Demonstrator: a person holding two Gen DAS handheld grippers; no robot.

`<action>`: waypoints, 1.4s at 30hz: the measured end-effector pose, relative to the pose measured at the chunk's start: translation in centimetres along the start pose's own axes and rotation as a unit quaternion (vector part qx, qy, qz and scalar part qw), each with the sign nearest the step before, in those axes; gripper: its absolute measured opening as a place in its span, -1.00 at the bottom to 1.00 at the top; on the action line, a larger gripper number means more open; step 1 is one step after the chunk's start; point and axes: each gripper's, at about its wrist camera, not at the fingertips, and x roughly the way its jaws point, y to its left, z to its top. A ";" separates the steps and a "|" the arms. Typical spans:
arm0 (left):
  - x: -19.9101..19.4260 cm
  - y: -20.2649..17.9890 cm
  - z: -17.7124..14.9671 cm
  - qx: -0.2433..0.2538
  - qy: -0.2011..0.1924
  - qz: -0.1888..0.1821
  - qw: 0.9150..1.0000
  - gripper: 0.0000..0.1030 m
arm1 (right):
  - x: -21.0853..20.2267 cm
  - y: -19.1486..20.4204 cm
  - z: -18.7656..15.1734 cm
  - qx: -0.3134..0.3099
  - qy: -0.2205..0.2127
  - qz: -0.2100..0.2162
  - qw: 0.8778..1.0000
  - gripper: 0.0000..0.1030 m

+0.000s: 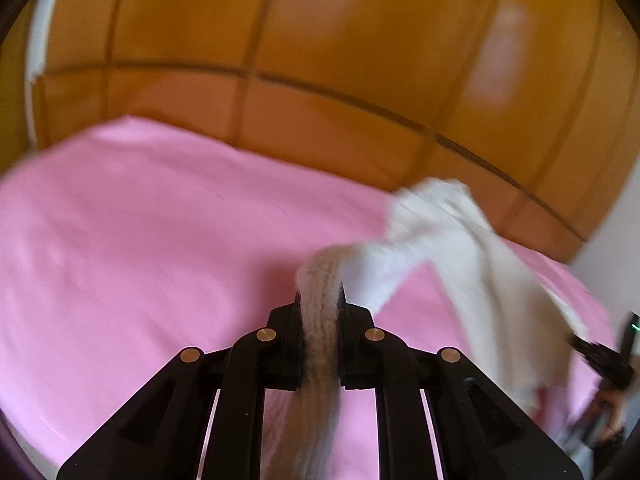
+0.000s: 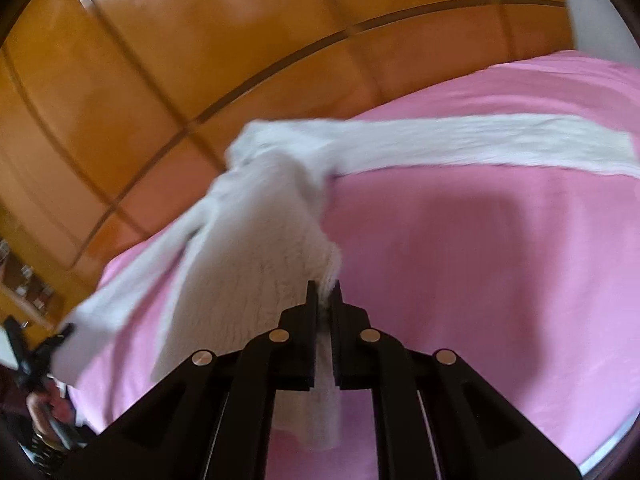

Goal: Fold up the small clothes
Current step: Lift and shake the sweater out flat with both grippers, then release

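Observation:
A white knitted garment (image 1: 452, 248) hangs lifted above a pink sheet (image 1: 160, 240). My left gripper (image 1: 320, 292) is shut on one knitted edge of it. My right gripper (image 2: 325, 286) is shut on another edge of the same garment (image 2: 264, 216). One long sleeve (image 2: 480, 140) trails flat across the pink sheet (image 2: 480, 260) to the right. The right gripper also shows at the right edge of the left wrist view (image 1: 596, 354), and the left gripper at the left edge of the right wrist view (image 2: 44, 344). Both views are motion-blurred.
Orange wooden wardrobe panels (image 1: 320, 60) stand behind the bed, also in the right wrist view (image 2: 200, 60). A white wall (image 1: 612, 248) is at the right. A wooden shelf with small items (image 2: 24, 280) is at the far left.

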 end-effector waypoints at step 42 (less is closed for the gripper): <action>4.7 -16.2 -10.2 -0.035 0.146 -0.254 0.955 -0.82 | -1.7 -5.1 -1.0 0.121 -0.013 0.017 0.992 -0.86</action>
